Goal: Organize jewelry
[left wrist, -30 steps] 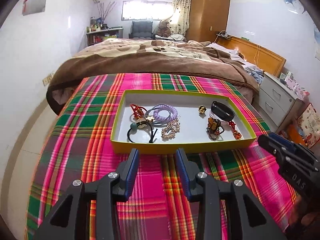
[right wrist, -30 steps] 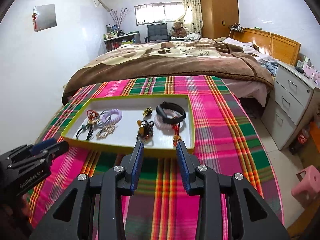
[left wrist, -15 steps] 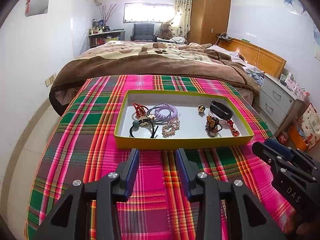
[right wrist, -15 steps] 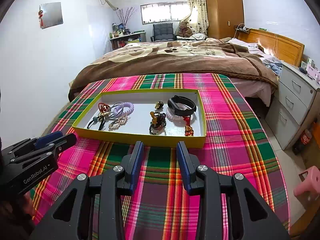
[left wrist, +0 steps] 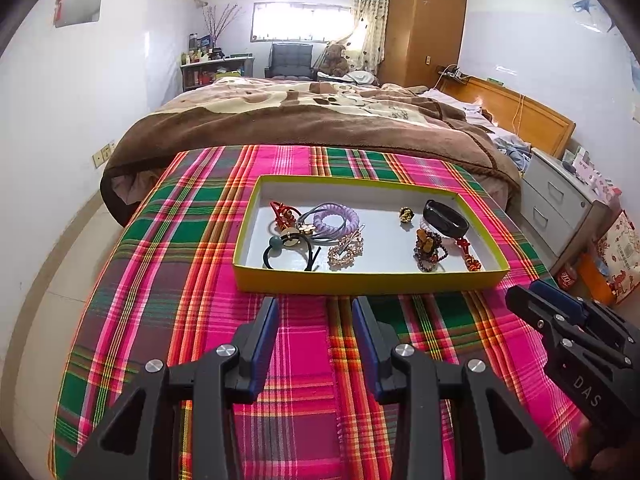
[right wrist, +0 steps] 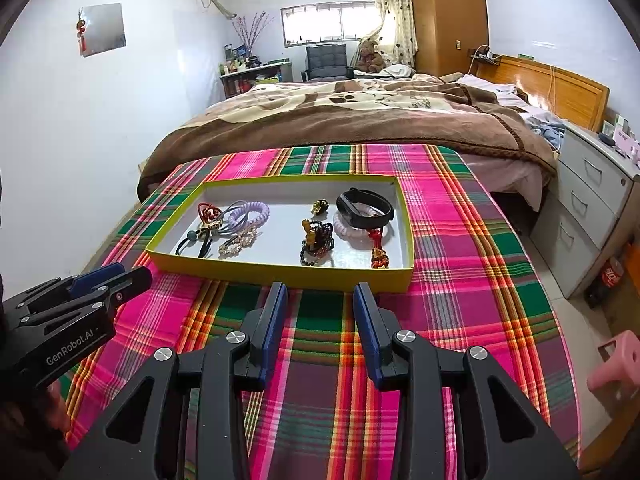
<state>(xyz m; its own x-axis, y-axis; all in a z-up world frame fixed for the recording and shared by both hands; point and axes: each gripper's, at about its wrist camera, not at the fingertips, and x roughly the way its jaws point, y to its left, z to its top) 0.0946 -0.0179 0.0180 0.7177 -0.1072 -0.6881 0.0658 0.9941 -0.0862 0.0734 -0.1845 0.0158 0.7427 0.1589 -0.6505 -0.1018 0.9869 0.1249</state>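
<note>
A shallow yellow-green tray point(left wrist: 368, 278) sits on a table with a bright pink and green plaid cloth point(left wrist: 168, 264). All the jewelry is inside the tray.

At the tray's left end lies a purple coil hair tie point(left wrist: 338, 220) with a thin grey band looped by it. Touching that is a red knotted cord piece point(left wrist: 282, 212). Nearer the tray's front wall is a black hair tie with a teal bead point(left wrist: 280, 250), and just beside it a sparkly gold hair clip point(left wrist: 346, 250).

Toward the tray's right end sits a small gold ring point(left wrist: 406, 214). A black wristband point(left wrist: 446, 218) rests on top of a pale pink bracelet point(right wrist: 354, 230). In front of those is a dark bead bracelet point(left wrist: 430, 250), and a red tassel charm point(left wrist: 470, 258) lies by the tray's right wall.

The left gripper point(left wrist: 315, 320) hangs over the cloth just in front of the tray. Its blue-padded jaws are apart and nothing is between them. The right gripper point(right wrist: 320, 306) hangs in front of the tray too, jaws apart and empty. Neither one touches the tray.

Behind the tray is a bed with a brown blanket point(left wrist: 312, 120).
</note>
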